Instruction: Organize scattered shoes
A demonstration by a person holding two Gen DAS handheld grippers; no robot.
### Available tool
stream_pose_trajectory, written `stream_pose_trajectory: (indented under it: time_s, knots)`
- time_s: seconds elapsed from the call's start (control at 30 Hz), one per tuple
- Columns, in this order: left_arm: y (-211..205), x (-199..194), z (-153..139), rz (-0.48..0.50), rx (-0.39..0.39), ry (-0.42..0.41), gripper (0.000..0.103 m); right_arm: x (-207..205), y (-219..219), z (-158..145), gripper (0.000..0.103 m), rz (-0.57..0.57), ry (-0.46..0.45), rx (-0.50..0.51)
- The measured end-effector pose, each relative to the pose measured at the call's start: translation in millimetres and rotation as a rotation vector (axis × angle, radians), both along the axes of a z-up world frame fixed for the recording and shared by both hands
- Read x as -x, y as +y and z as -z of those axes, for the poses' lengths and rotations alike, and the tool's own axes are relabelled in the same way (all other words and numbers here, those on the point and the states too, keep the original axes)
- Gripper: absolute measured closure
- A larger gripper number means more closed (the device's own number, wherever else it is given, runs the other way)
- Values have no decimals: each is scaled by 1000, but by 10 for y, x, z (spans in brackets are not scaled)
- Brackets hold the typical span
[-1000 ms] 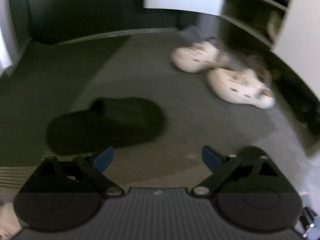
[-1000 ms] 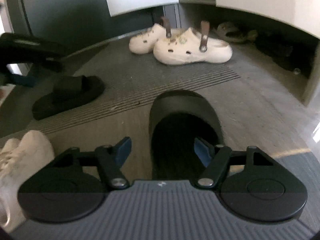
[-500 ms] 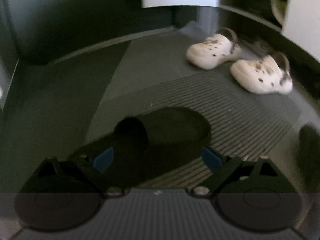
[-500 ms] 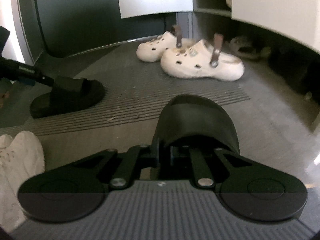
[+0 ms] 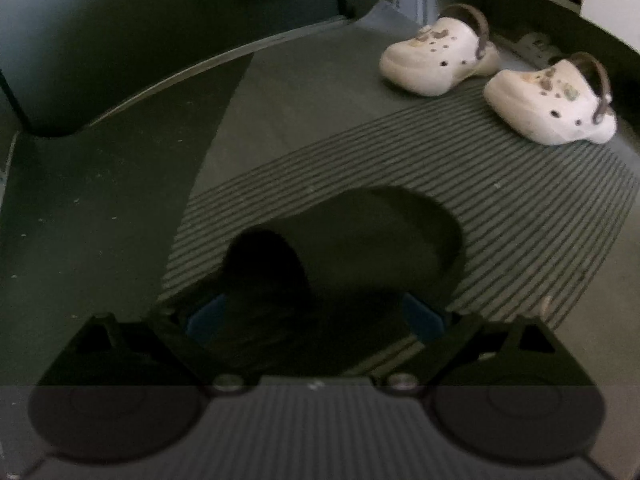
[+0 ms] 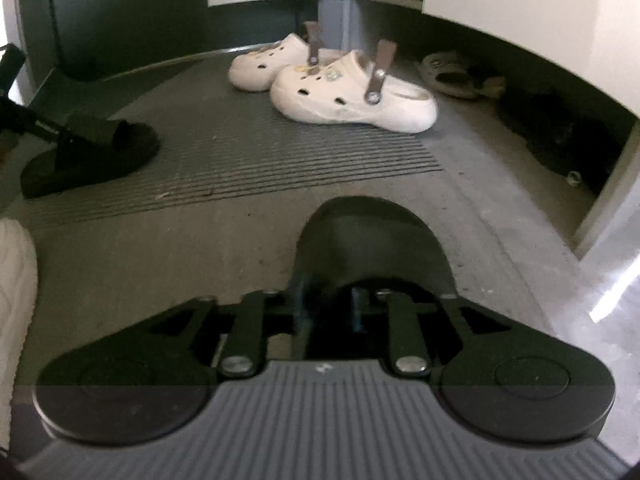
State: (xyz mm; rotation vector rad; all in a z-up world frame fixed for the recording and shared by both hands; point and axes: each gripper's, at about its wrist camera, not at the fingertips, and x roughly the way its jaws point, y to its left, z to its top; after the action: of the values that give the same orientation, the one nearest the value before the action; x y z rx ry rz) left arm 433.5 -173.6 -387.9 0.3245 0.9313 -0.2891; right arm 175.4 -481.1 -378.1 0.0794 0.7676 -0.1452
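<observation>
Black slides: two. One [image 6: 372, 248] is lying at 6 o'clock in the right wrist view; the other [image 5: 360, 240] is sitting at 6 o'clock in the left wrist view, partly on the ribbed mat [image 5: 500, 200]. Both are smooth, matte, rounded at the toe.
Cream clogs: two, side by side. The nearer one [image 6: 352, 92] is at 12 o'clock in the right wrist view, the farther one [image 6: 268, 64] just behind it. Moulded, perforated, with brown heel straps standing up.
White shoe: one [image 6: 16, 300], quilted-looking, being cut off at the 9 o'clock edge.
Right gripper [image 6: 328, 308]: fingers are pinching together on the strap edge of the near black slide.
Left gripper [image 5: 316, 316]: blue pads are standing wide apart, straddling the other slide's heel end; contact hard to judge in the dark.
Cabinet recess [image 6: 560, 136]: dark shapes are lying at 2 o'clock, too shadowed to count; one tan sandal [image 6: 452, 74] is showing at 1 o'clock.
</observation>
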Motion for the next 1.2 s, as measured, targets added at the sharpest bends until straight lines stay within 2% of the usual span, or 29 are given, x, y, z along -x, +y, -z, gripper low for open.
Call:
stream_pose_trajectory:
  time_s: [0.1, 0.17, 0.23, 0.3, 0.37, 0.4, 0.47, 0.57, 0.67, 0.97, 1.1, 1.2]
  knots:
    - [-41, -12, 33, 0, -29, -1, 8, 113, -3, -53, 29, 15, -23, -33]
    - [-78, -42, 85, -5, -54, 10, 9, 281, 15, -114, 22, 38, -57, -46]
    - [-94, -49, 117, 0, -54, 20, 12, 389, 21, -155, 21, 55, -76, -53]
    - [-129, -24, 121, 14, -42, 23, 22, 468, 5, -187, 21, 73, -86, -73]
    - [-175, 16, 103, 30, -21, 27, 49, 508, -15, -204, 21, 88, -90, -89]
    - [-204, 37, 72, 29, -4, 37, 53, 515, -24, -209, 21, 93, -92, -92]
    - [-261, 77, 10, 28, 29, 57, 74, 551, -18, -244, 21, 103, -103, -65]
    - [-346, 138, -82, 27, 79, 87, 90, 603, -6, -302, 21, 123, -129, -65]
    - [-445, 204, -189, 28, 129, 113, 93, 635, 0, -332, 21, 139, -146, -90]
    - [-975, 496, -771, 87, 295, 88, 93, 719, -8, -396, 21, 171, -170, -114]
    - [-1139, 638, -859, 27, 378, 170, 93, 757, -16, -436, 21, 184, -181, -109]
    - [-1221, 792, -771, -9, 392, 247, 93, 790, -24, -452, 21, 192, -184, -105]
